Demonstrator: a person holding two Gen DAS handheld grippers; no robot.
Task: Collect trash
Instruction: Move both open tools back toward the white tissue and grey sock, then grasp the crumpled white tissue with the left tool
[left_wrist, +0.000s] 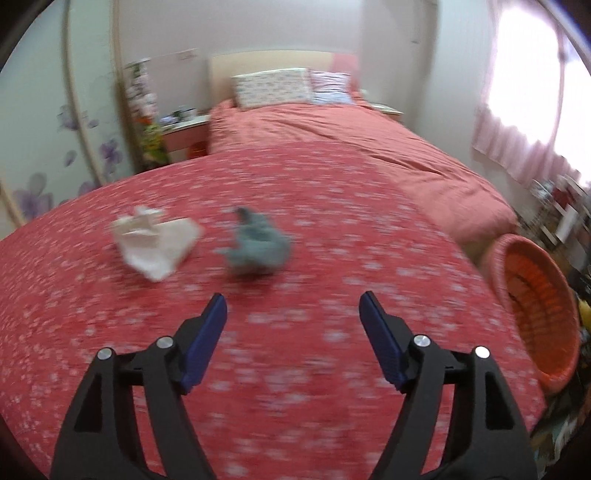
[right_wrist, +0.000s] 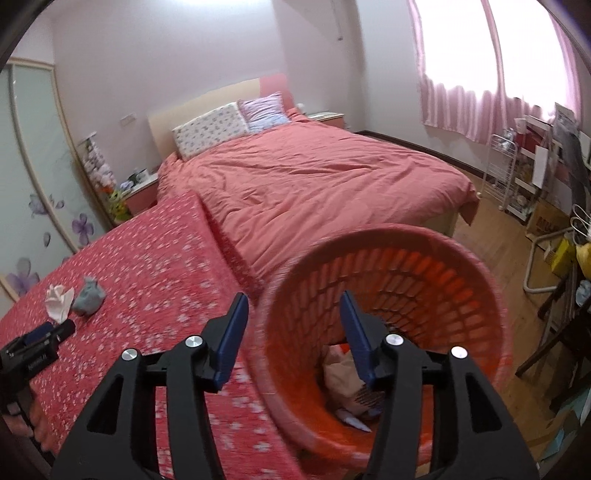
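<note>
- Left gripper: jaws spread wide, nothing between them, held above the red flowered cover with both fingers apart from it.
- Grey crumpled wad: lies on the flowered cover just beyond the left gripper's fingertips, not touched; blurred in this view.
- White crumpled tissue: on the flowered cover just beside the grey wad, on the side away from the basket.
- Right gripper: jaws wide and empty; one finger is over the flowered cover, the other over the basket's mouth, with the rim crossing between them.
- Orange basket: lattice-walled, tilted toward the camera at the flowered cover's edge. Crumpled papers lie at its bottom.
- Bed: with a pink duvet, beyond the basket, adjoining the flowered cover; two pillows lie at its headboard.
</note>
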